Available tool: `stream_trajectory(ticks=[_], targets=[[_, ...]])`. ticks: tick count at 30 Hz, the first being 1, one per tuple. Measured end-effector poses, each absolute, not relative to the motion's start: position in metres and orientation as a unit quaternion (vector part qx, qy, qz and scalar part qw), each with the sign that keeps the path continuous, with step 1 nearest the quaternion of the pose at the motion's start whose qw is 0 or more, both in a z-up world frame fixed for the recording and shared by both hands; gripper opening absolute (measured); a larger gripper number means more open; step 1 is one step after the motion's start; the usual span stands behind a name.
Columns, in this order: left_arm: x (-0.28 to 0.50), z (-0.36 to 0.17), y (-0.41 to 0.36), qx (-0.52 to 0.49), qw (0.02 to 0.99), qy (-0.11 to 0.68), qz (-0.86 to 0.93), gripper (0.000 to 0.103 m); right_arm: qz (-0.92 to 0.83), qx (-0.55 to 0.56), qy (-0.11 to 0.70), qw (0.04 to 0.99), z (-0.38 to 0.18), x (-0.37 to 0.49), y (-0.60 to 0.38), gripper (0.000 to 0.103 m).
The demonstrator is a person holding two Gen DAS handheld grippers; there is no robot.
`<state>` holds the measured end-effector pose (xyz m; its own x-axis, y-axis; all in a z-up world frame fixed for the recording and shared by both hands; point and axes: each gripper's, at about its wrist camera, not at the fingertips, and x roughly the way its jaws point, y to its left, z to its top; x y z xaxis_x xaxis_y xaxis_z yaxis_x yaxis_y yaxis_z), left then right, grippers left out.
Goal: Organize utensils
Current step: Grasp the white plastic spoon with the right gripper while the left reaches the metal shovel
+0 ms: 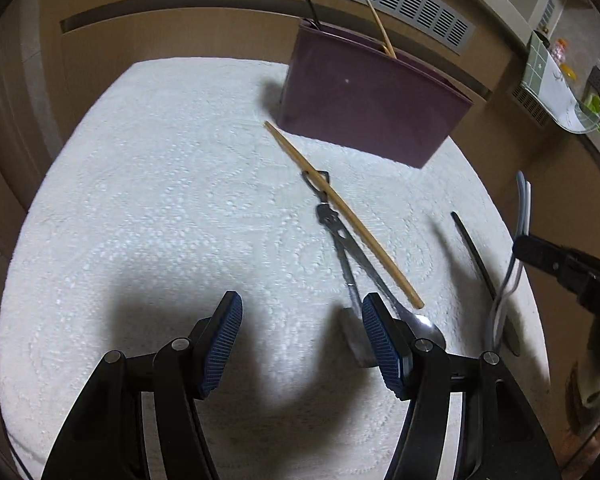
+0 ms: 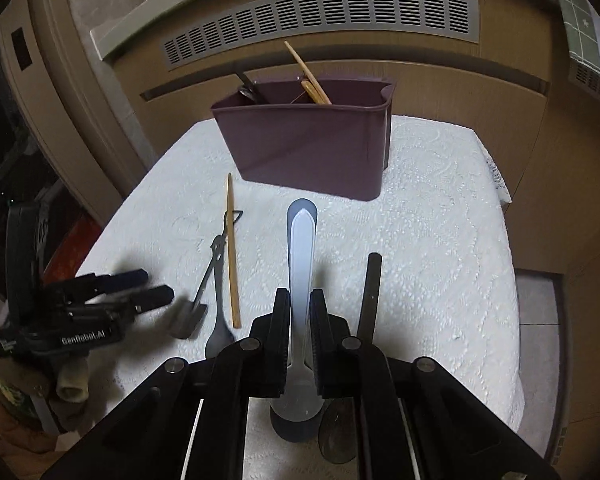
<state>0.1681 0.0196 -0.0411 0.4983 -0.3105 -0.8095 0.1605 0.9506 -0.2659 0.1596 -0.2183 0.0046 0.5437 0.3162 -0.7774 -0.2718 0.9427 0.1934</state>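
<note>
Left wrist view: the left gripper [image 1: 302,344] hovers spread wide and empty over the near part of the white textured cloth [image 1: 159,200], its right pad just beside the blade end of a small metal spatula [image 1: 350,288]. A metal spoon [image 1: 426,330] lies alongside, and a bamboo chopstick [image 1: 340,212] rests diagonally across both handles, so it likely shifts if either is lifted first. The purple caddy [image 1: 364,104] stands near the far edge, already holding a chopstick and a dark utensil. A dark-handled utensil [image 1: 474,256] lies toward the right edge. Metal pieces look stiff, thin and slippery on a soft cloth; a pinch on the mid-handle seems best. Right wrist view: the right gripper [image 2: 300,344] is clamped on the handle of a pale plastic spoon [image 2: 300,264], bowl end toward the camera, handle pointing at the caddy [image 2: 300,148]. The spoon looks light and rigid; the grip sits low near the bowl, so the tip may swing. A dark spoon [image 2: 370,292] lies just right of it. The caddy rim and the utensils leaning inside could obstruct insertion.
</note>
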Motion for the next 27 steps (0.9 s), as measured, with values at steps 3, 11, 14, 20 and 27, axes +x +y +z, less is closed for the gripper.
stream_trajectory(ticks=[3, 11, 14, 20, 27], targets=[[0.164, -0.042, 0.005, -0.052, 0.859, 0.487, -0.152, 0.063, 0.167, 0.025, 0.447, 0.878, 0.003, 0.163, -0.219, 0.01], [0.14, -0.042, -0.022, -0.018, 0.864, 0.48, -0.148, 0.063, 0.158, 0.025, 0.451, 0.878, -0.009, 0.173, -0.217, 0.01], [0.137, -0.046, -0.031, -0.004, 0.881, 0.464, -0.096, 0.063, 0.149, 0.026, 0.445, 0.883, -0.01, 0.168, -0.217, 0.01], [0.138, -0.049, -0.041, 0.005, 0.89, 0.452, -0.066, 0.045, 0.139, 0.03, 0.444, 0.885, -0.015, 0.162, -0.216, 0.009], [0.126, -0.015, -0.021, -0.003, 0.915, 0.395, -0.078, 0.033, 0.15, 0.026, 0.436, 0.887, -0.008, 0.153, -0.217, 0.006]])
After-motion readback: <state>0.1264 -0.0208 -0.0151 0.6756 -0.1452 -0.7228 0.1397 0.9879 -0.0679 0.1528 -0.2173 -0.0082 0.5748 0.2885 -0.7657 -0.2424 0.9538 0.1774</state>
